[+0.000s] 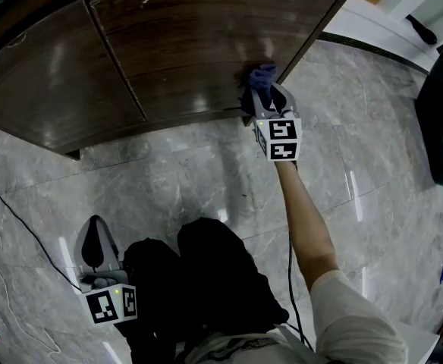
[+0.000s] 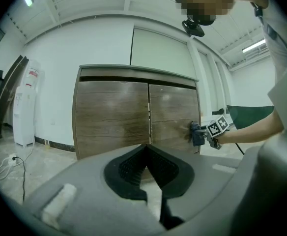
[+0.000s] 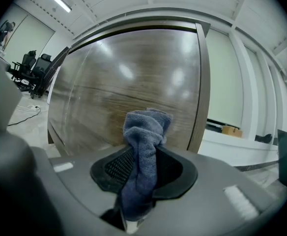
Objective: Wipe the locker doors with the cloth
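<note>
Here the cloth [image 3: 146, 128] sits clamped between jaws of the right gripper [image 3: 144, 155]

dim, fisheye-warped views; ceiling lights glare on the glossy locker doors [image 3: 133, 87].

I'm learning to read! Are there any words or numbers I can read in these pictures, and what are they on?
No words or numbers can be read anywhere.
Red label on the tall white water dispenser: too blurred to read.
Black square markers on the upper white marker cube and the lower white marker cube: patterns, not letters.
</note>
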`<state>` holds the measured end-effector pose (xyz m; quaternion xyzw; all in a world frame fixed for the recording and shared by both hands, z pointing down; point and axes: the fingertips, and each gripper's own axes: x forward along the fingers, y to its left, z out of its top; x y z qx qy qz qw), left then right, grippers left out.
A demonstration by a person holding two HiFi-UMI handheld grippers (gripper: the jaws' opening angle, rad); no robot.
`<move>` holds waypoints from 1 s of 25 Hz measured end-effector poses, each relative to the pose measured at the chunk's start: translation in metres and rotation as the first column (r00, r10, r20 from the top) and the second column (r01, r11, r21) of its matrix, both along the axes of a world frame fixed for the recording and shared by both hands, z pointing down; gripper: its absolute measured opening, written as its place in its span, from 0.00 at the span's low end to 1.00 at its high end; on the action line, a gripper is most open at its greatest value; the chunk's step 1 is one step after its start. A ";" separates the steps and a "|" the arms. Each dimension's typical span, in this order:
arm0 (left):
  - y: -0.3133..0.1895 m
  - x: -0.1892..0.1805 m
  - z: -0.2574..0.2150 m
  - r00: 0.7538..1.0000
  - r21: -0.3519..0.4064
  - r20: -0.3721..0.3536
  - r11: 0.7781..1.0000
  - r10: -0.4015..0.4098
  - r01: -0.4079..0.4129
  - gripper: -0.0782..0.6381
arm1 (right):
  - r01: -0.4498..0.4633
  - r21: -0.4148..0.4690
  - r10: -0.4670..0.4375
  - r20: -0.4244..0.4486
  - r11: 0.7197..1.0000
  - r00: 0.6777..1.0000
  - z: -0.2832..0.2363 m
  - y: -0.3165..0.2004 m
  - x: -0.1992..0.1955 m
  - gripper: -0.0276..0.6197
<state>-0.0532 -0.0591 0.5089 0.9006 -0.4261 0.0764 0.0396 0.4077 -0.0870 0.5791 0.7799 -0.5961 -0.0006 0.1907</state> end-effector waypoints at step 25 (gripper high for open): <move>-0.006 -0.014 0.006 0.999 -0.008 0.007 0.999 -0.037 0.037 0.11 | 0.083 -0.087 -0.081 0.034 0.993 0.996 0.036 -0.023 -0.052 0.22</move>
